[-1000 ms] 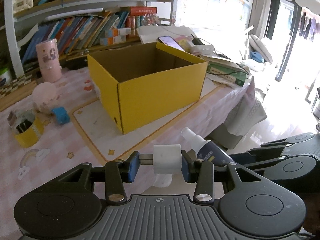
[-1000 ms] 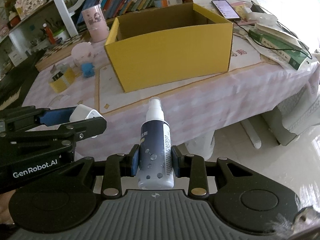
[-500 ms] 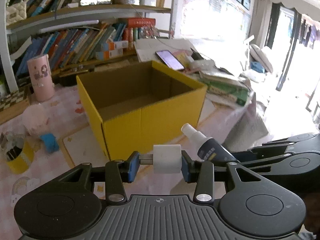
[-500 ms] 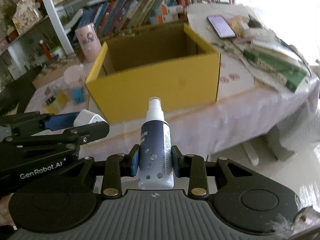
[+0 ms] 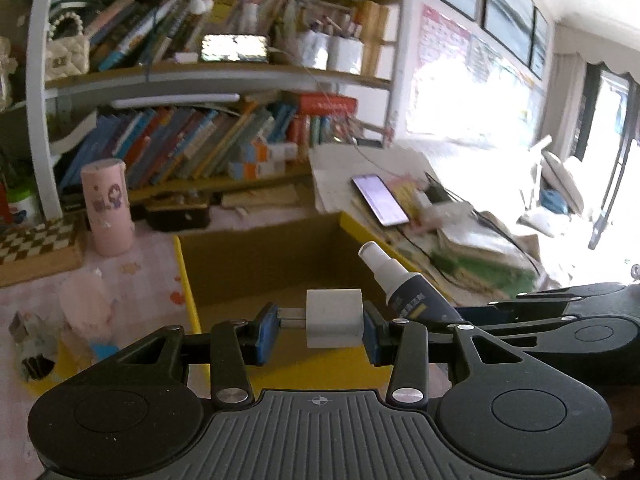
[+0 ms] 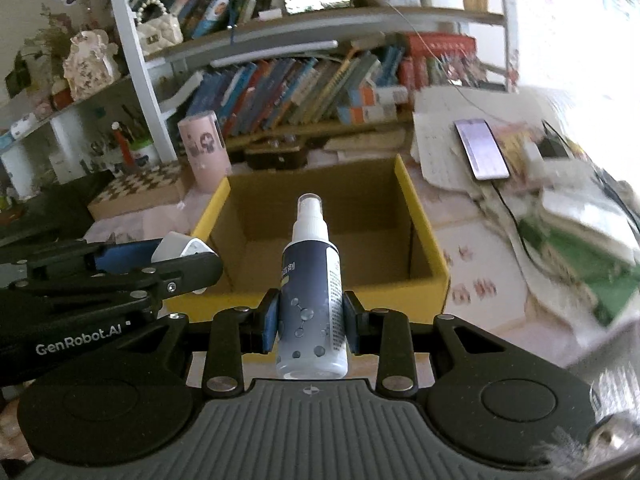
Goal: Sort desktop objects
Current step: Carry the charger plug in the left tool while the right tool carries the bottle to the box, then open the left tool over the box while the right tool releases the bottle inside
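My left gripper (image 5: 320, 330) is shut on a white charger plug (image 5: 334, 322), its metal prongs against the left pad. My right gripper (image 6: 310, 326) is shut on a dark blue spray bottle (image 6: 310, 280) with a white nozzle, held upright. Both hang side by side at the near rim of an open yellow cardboard box (image 6: 436, 280), whose brown inside shows nothing in it. In the left wrist view the spray bottle (image 5: 404, 288) and right gripper sit to the right; in the right wrist view the charger plug (image 6: 180, 246) and left gripper sit to the left.
A pink cylinder (image 6: 204, 152) stands behind the box on the pink tablecloth. A phone (image 6: 482, 148), papers and green books (image 6: 580, 248) lie to the right. A small yellow container (image 5: 44, 364) and blue toy (image 5: 102, 350) sit left. Bookshelves (image 5: 192, 140) rise behind.
Both grippers have risen and moved forward toward the yellow box, which now fills the view just ahead of the fingers. Both grips are unchanged.
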